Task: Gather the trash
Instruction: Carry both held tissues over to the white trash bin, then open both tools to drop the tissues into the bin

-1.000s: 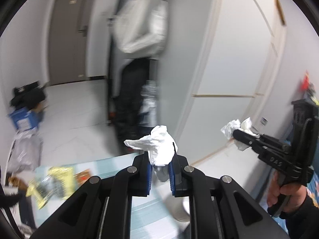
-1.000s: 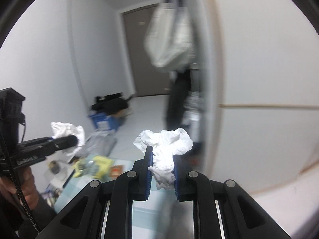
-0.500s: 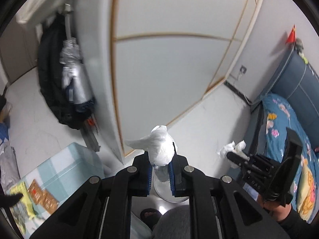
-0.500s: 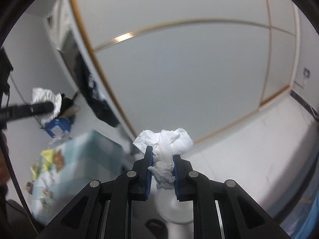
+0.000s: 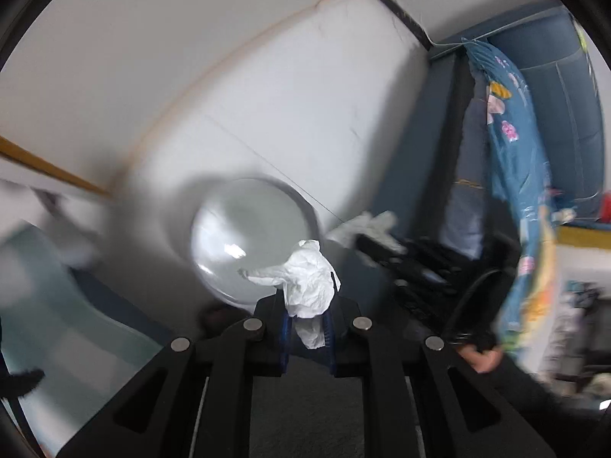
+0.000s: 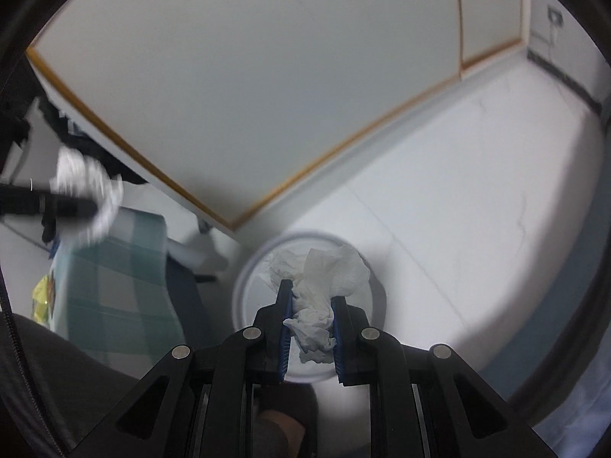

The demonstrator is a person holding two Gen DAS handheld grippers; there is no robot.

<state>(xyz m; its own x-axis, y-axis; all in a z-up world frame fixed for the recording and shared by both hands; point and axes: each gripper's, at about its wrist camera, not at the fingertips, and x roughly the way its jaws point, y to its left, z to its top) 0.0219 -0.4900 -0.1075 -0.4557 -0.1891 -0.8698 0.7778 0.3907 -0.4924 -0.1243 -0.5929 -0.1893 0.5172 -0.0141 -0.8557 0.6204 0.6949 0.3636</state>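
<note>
1. Fingers of the left hand-held gripper (image 5: pixel 308 305) clamp a crumpled white tissue (image 5: pixel 305 286), which juts above the blue pads.
2. Right hand-held gripper (image 6: pixel 311 307) pinches a second crumpled tissue wad (image 6: pixel 320 286) between its pads.
3. Below both sits a round white trash bin (image 6: pixel 244 286) on the white floor (image 6: pixel 458 210); the right wad hangs directly over its opening.
4. A teal checked worktop (image 6: pixel 114 278) lies left of the bin.
5. A patterned blue bedsheet (image 5: pixel 511 145) hangs at the right in the left view.

bin (image 6: pixel 244 290) mouth open, cabinet (image 6: pixel 229 114) beside
</note>
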